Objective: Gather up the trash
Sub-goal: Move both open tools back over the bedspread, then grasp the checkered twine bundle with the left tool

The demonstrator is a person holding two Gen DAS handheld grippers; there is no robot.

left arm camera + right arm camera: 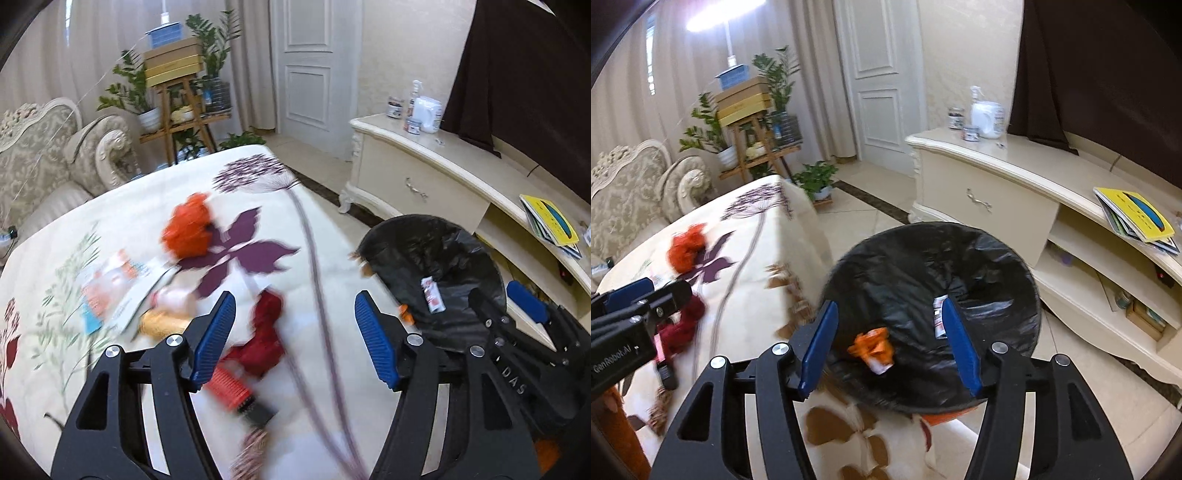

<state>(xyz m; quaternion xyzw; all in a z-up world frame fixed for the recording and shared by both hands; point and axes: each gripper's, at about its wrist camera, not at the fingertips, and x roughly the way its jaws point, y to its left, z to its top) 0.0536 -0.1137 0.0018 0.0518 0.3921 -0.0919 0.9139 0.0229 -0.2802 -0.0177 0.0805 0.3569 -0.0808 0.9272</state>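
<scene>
So the trash bin (931, 314) with the black liner sits on the floor right off the surface's (122, 214) right edge, in front of the cream TV cabinet (990, 206). Inside the bin there's a crumpled orange wrapper (873, 345) down toward the near side and a small white packet (939, 314) with red print lying on the liner further right.

Right tool (888, 345) hangs over the bin with its blue pads spread fairly wide, nothing between them. Left tool (295, 339) is over the surface near that same edge, also spread wide and empty.

Still on the floral cloth: an orange crumpled bag (190, 227) toward the middle, a dark red crumpled wrapper (266, 332) close to the left tool, a red-and-black cylindrical thing (240, 393) near the front edge, plus a blurry pile of flat packets (110, 291) and a yellowish wad (160, 325) on the left side. Pretty motion-blurred, so can't say more about those.
</scene>
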